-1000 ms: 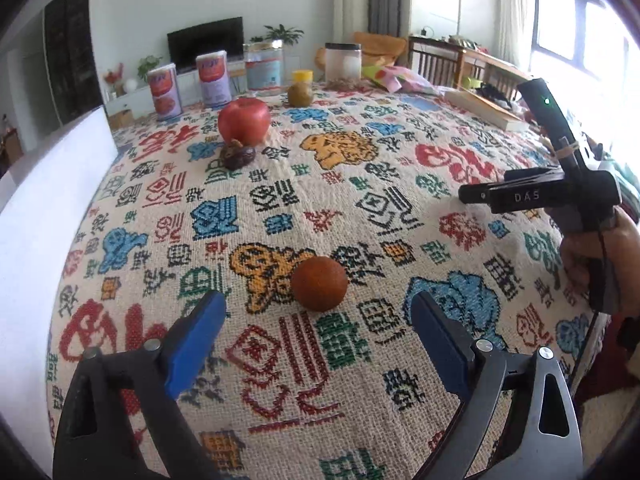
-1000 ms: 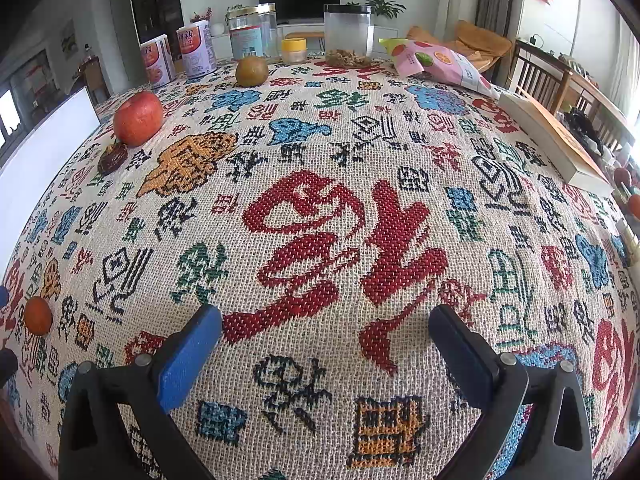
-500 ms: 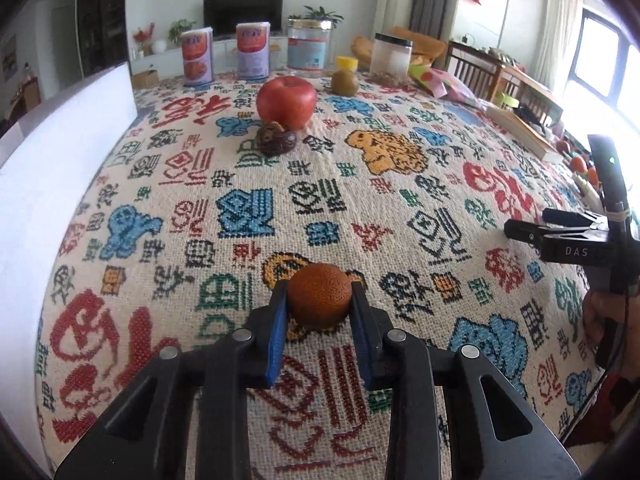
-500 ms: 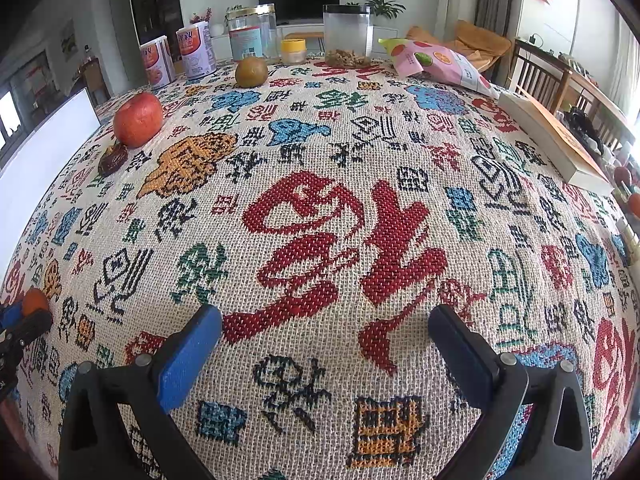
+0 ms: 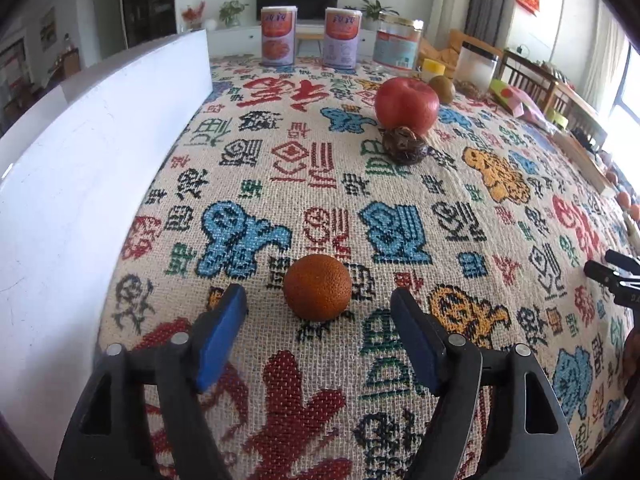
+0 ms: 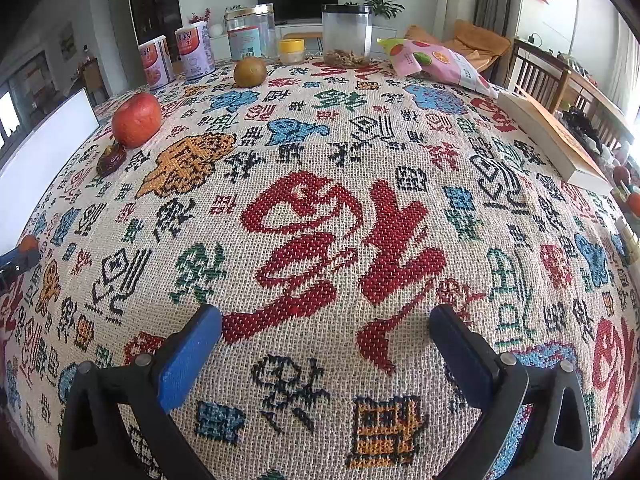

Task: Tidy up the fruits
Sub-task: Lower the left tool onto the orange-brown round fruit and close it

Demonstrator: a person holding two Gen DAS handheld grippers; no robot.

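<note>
Left hand-held gripper (image 5: 318,322): jaws spread, nothing held; blue pads sit either side of and just short of the orange (image 5: 317,287), not touching it. Right hand-held gripper (image 6: 325,330): jaws spread wide, empty, over bare patterned cloth.

Task item location: orange rests on the cloth-covered counter (image 5: 400,200), directly ahead of the left gripper, near the white board (image 5: 80,184) at that edge. Also visible at far left of the right wrist view.

Handling (judgement): small, round, pebbled skin. Prob. light, fairly firm, grip should be good on the rind. Will roll if nudged off-centre, though woven cloth gives some friction. Recommend pads across the widest part, square on, moderate squeeze only; excess pressure could bruise it.

Other fruit, all beyond the orange: red apple (image 5: 406,104) well apart; dark wrinkled fruit, poss. a date (image 5: 404,146), touching or just in front of the apple, can't tell which; brownish-green fruit, kiwi-like (image 5: 442,89), just behind the apple.

Surroundings beyond the apple: two cans (image 5: 310,36), large jar (image 5: 398,46), clear container (image 5: 478,66), small yellow-lidded pot (image 5: 434,69). Snack bag (image 6: 436,62) and book (image 6: 552,140) lie toward the far right edge, well apart from the orange.

Obstructions: none between orange and apple group; cloth is open. White board close beside the orange limits swing room on that side.
</note>
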